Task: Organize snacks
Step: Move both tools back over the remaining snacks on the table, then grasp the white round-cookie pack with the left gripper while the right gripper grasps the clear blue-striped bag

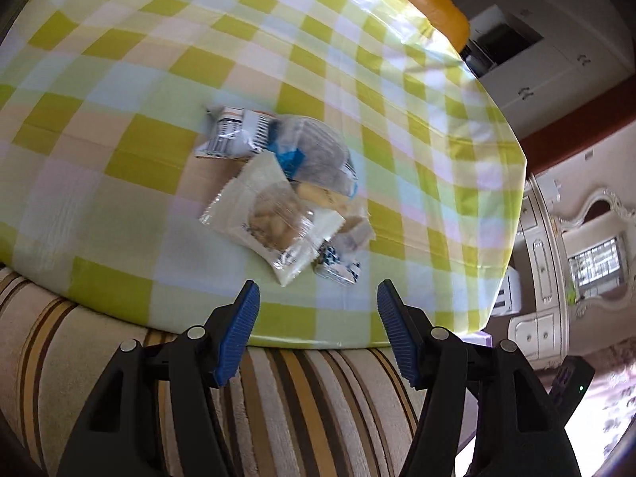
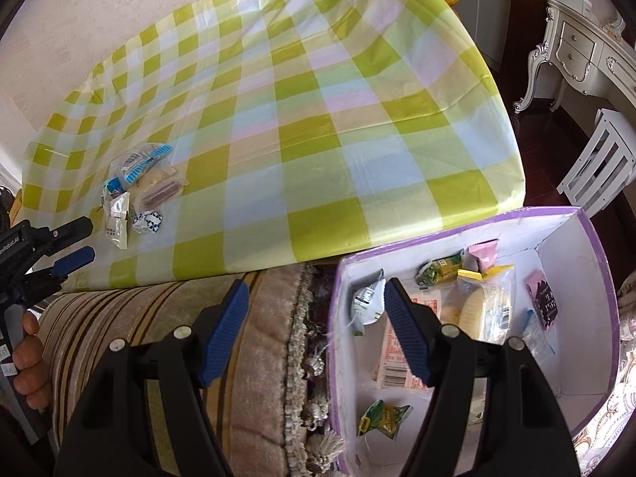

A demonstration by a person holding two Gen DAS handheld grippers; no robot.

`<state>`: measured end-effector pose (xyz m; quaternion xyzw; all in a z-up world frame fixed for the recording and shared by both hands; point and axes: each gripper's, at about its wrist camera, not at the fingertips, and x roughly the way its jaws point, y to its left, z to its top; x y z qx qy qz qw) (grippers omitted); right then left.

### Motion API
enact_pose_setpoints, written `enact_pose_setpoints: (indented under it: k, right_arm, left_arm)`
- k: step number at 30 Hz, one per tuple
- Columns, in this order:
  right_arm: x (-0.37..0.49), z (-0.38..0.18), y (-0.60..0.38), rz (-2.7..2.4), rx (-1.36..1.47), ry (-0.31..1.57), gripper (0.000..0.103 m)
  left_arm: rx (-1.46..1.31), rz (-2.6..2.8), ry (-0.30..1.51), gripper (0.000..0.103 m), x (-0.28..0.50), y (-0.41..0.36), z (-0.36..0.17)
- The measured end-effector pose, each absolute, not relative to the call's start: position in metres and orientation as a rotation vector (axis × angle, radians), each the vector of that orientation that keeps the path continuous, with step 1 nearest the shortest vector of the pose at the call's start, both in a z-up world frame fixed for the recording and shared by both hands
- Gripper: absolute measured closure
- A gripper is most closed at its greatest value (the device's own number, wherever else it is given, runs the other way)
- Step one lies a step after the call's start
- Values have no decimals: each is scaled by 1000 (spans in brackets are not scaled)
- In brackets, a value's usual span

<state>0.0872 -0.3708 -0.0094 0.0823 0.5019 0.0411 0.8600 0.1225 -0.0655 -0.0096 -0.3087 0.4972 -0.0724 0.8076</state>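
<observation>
Left wrist view: left gripper (image 1: pixel 318 298) hanging over the near edge of a table draped in a green-and-white checked tablecloth (image 1: pixel 167 79), jaws spread wide and holding nothing. Striped cushion (image 1: pixel 278 405) below the fingers. Orange chair back (image 1: pixel 433 0) past the far edge, white cabinets (image 1: pixel 548 59) beyond. Just ahead of the fingertips, a small pile of snacks (image 1: pixel 286 194) on the cloth: a clear packet of pale biscuits (image 1: pixel 274 218) on top, a dark bun in a see-through wrapper (image 1: pixel 318 151) behind it, a white packet with a barcode (image 1: pixel 230 135) at the far left, a small blue-and-white sweet (image 1: pixel 338 266) nearest the edge. Packets overlapping and touching.

Right wrist view: right gripper (image 2: pixel 316 298) poised over the gap between striped cushion (image 2: pixel 159 318) and a purple-rimmed white box (image 2: pixel 592 318), jaws spread and empty. Fringed trim (image 2: pixel 314 357) between cushion and box. In the box, several wrapped snacks: green packets (image 2: pixel 383 417), a pink packet (image 2: pixel 485 256), a yellow-topped bag (image 2: pixel 485 306). Pile of snacks (image 2: pixel 135 194) well apart, far left on the tablecloth (image 2: pixel 318 99), with the left gripper (image 2: pixel 75 244) close beside it. White carved desk (image 2: pixel 576 51) and white stool (image 2: pixel 596 159) at right.
</observation>
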Motion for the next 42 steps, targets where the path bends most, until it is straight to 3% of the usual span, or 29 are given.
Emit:
enact_pose_setpoints:
  k: [20,29,33,42]
  right_arm:
    - [117,-6,-331,171,129,1048,32]
    - [130,-5,-315,209,117,1046,31]
    - [136,0,-303,230,111,1030,26]
    - [162,13,-266,273,118,982,26]
  left_arm:
    - [-835,-60,1113,42,171,-40,-37]
    - [-738,5,1088,41,188,-28,-32]
    - [-588,18,1095,44,195,-38,-28]
    - [-419,38,1078,59,199,-38,-28]
